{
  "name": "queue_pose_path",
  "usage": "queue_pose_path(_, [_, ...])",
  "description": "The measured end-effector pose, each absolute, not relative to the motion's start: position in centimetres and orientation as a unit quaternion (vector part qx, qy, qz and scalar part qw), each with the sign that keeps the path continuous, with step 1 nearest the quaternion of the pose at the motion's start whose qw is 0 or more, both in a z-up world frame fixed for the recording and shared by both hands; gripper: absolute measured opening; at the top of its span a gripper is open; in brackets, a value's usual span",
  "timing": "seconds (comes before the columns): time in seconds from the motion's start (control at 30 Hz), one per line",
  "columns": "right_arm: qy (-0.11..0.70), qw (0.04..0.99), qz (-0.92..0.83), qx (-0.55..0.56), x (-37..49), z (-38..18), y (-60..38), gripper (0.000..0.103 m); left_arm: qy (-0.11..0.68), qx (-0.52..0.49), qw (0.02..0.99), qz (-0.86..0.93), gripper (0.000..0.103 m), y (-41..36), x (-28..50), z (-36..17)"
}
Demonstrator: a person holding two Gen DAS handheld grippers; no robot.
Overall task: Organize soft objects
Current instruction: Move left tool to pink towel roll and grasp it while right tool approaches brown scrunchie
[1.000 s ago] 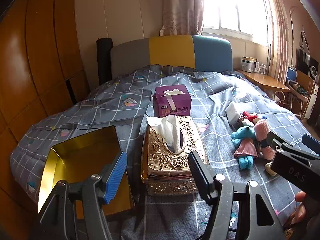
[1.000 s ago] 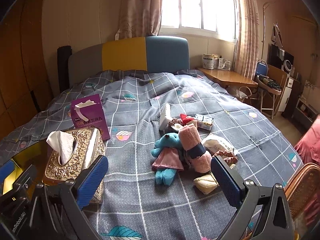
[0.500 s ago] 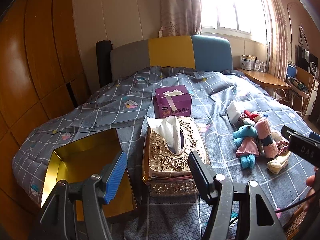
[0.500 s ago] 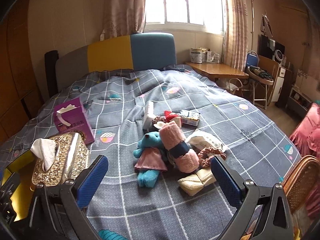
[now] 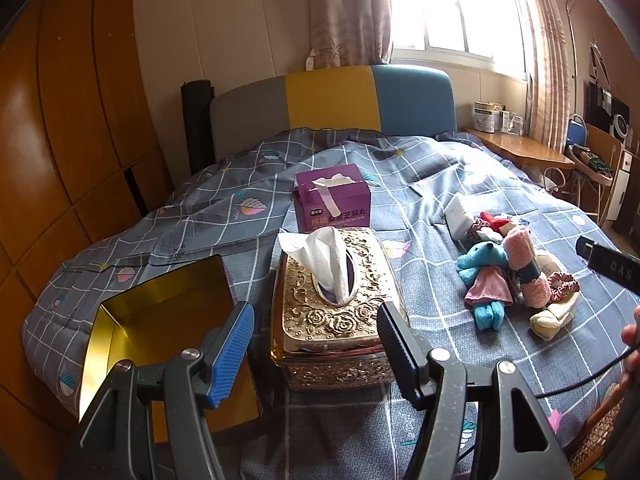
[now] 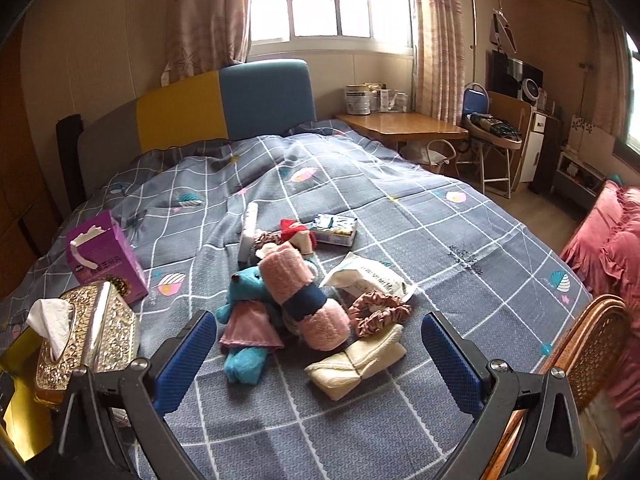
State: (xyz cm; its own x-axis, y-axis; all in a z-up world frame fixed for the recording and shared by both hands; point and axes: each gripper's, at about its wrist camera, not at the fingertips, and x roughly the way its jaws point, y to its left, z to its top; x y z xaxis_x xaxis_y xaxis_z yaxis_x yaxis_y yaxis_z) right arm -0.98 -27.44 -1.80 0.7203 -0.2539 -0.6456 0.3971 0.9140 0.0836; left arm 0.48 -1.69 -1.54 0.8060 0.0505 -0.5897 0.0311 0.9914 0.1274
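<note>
- Your right gripper [image 6: 318, 358] hangs spread wide and empty over the soft pile: blue plush [image 6: 250, 320], pink towel roll [image 6: 304, 304], scrunchie [image 6: 378, 312], cream cloth [image 6: 356, 362].
- Your left gripper [image 5: 314, 346], also parted with nothing in it, hovers near the gold tin [image 5: 160, 332], likely the drop spot.
- Only the left view shows the tin's hollow; only the right shows the wipes packet [image 6: 368, 276].

everything sits on the bed [image 6: 440, 240]. open tin [image 5: 160, 320] is far left, tissue holder [image 5: 336, 304] just right of it, and a cardboard box [image 5: 332, 200] right behind the holder. well off to the right is the soft pile: plush toy [image 6: 248, 320] on its left side, rolled towel [image 6: 304, 300] leaning against it, scrunchie [image 6: 378, 312] to the right, folded cloth [image 6: 356, 360] in front.
</note>
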Motion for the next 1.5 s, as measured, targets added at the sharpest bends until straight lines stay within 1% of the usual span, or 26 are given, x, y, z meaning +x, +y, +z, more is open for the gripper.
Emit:
queue_pose_path(0.4, [0.327, 0.908, -0.224, 0.132, 2.1, -2.6, -34.1, 0.103, 0.327, 0.071, 0.941, -0.045, 0.065, -3.3, 1.1, -1.8])
queue_pose_path(0.63, [0.331, 0.901, -0.246, 0.137, 5.0, -4.6, -38.3, 0.103, 0.33, 0.091, 0.937, -0.067, 0.065, -5.1, 1.5, -1.9])
queue_pose_path(0.77, [0.344, 0.891, -0.246, 0.163, 5.6, -6.0, -39.8, 0.103, 0.333, 0.1, 0.935, -0.074, 0.065, -6.0, 1.8, -2.0])
queue_pose_path(1.03, [0.334, 0.888, -0.239, 0.209, 4.7, -6.2, -40.9, 0.103, 0.344, 0.114, 0.925, -0.118, 0.065, -8.1, 2.7, -2.4])
queue_pose_path(1.2, [0.333, 0.882, -0.235, 0.235, 4.5, -6.5, -41.5, 0.103, 0.388, 0.068, 0.891, -0.225, 0.065, -10.6, 5.3, -2.6])
queue_pose_path(1.4, [0.335, 0.875, -0.234, 0.257, 4.2, -6.8, -42.2, 0.103, 0.457, 0.038, 0.847, -0.269, 0.065, -15.0, 9.6, -5.5])
queue_pose_path(1.5, [0.339, 0.872, -0.231, 0.268, 4.2, -7.1, -42.4, 0.103, 0.476, 0.025, 0.832, -0.285, 0.065, -17.1, 11.1, -6.4])
